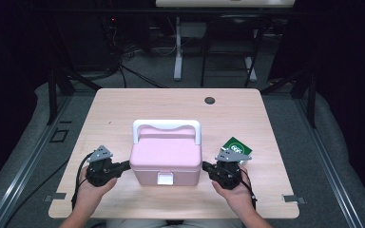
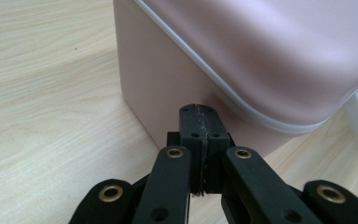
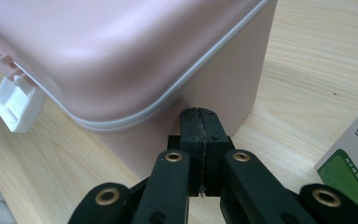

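— Fingers (image 2: 189,135) of our left gripper (image 2: 200,122) are pressed flat together, nothing between them, tips up against the lower side wall of the pink storage box (image 2: 242,60). Matte black plastic, brass-coloured pins at the joints.

— Same on our right gripper (image 3: 200,123): both pads meet along one thin seam, and they sit at the opposite side wall of the box, low down near its base. Whether they actually touch the wall we cannot tell.

— From the high view we see the box (image 1: 166,159) standing near the front middle of the pale wood-grain table (image 1: 123,104), with our left gripper (image 1: 123,166) just beside one end and our right gripper (image 1: 208,167) just beside the other.

— That view also gives us the white handle (image 1: 166,126) arching over the back of the lid, a rounded bar we miss from the gripper cameras.

— What the gripper views add is the surface: smooth, slightly glossy plastic, rounded corners, a white rim line between lid and body.

— And the white latch (image 3: 16,105) hanging at the front, squarish and closed.

— Our right gripper view catches a green-and-white medicine carton (image 3: 352,163) just beside us; from above it (image 1: 234,146) lies behind our right hand (image 1: 235,190).
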`<action>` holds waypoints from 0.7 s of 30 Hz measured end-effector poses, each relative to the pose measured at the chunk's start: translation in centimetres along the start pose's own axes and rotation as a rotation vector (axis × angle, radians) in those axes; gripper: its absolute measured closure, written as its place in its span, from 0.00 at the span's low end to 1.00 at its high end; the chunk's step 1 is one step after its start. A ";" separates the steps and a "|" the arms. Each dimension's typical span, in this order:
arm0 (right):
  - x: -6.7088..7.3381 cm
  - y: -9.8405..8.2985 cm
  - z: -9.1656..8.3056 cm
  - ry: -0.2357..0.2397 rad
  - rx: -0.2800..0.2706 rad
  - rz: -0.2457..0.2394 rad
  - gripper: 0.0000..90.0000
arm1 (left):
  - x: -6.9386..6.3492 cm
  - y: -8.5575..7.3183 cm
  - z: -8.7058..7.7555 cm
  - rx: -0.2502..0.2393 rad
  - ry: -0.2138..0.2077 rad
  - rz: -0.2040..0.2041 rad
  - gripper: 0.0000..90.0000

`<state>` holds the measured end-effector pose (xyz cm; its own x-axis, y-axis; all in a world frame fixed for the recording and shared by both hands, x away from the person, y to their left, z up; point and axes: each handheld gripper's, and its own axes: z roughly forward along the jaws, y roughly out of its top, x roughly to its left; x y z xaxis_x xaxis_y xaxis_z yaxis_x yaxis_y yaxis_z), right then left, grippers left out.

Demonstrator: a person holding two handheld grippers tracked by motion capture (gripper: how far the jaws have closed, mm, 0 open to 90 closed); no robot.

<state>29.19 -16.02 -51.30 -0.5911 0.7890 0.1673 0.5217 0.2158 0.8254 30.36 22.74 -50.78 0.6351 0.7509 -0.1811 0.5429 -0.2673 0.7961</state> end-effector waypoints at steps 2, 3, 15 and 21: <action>0.2 -0.1 -0.1 0.001 0.002 -0.003 1.00 | 0.0 -0.1 -0.1 -0.001 -0.002 0.002 1.00; 0.3 -0.1 -0.2 0.001 0.003 -0.006 1.00 | 0.0 -0.1 -0.1 0.000 -0.001 0.002 1.00; -0.3 0.5 -0.1 0.005 0.035 -0.004 0.92 | 0.7 0.2 0.1 0.026 0.000 -0.038 0.90; -0.9 1.4 -0.6 0.029 0.028 -0.010 0.86 | 1.5 0.7 -0.5 0.018 -0.011 -0.042 0.80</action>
<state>30.11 -16.79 -50.02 -0.6136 0.7699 0.1754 0.5329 0.2399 0.8114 31.41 23.95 -50.16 0.6174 0.7549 -0.2211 0.5792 -0.2461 0.7771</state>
